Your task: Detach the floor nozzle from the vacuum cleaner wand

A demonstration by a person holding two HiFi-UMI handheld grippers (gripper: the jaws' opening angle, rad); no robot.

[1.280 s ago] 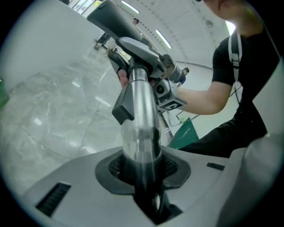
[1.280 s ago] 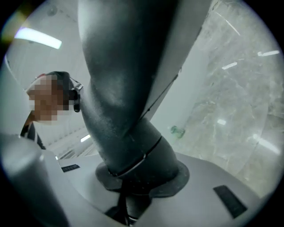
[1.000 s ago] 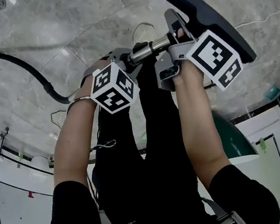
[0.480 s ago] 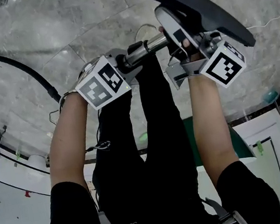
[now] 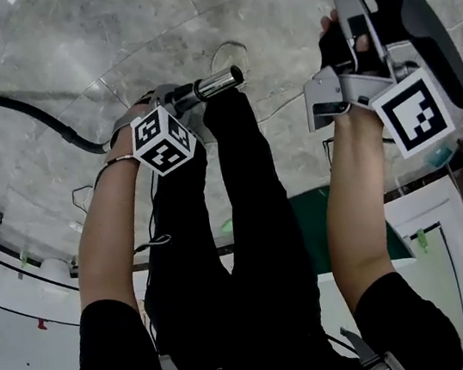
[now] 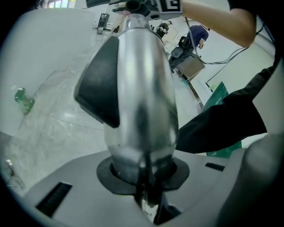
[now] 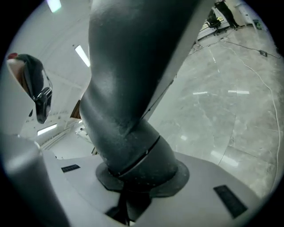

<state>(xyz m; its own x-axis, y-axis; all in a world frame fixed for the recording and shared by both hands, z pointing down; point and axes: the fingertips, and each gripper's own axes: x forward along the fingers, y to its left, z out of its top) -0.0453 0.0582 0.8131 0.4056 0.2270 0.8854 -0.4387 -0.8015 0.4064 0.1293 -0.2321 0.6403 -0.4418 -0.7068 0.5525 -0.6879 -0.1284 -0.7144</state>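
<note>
Chrome wand (image 5: 214,83) well apart from nozzle (image 5: 414,16)

The left gripper (image 6: 144,179) has its jaws pressed on the silver wand (image 6: 142,88), which runs straight ahead of the claw; a black patch (image 6: 100,84) sits on the wand's left side; pale marble floor (image 6: 49,133) lies left of the claw; a black trouser leg (image 6: 226,119) lies to its right.

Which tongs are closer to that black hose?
Left. The left tongs, gripping the metal wand, sit right beside the black hose at its end; the right tongs, holding the floor nozzle, are far off to its right.
</note>
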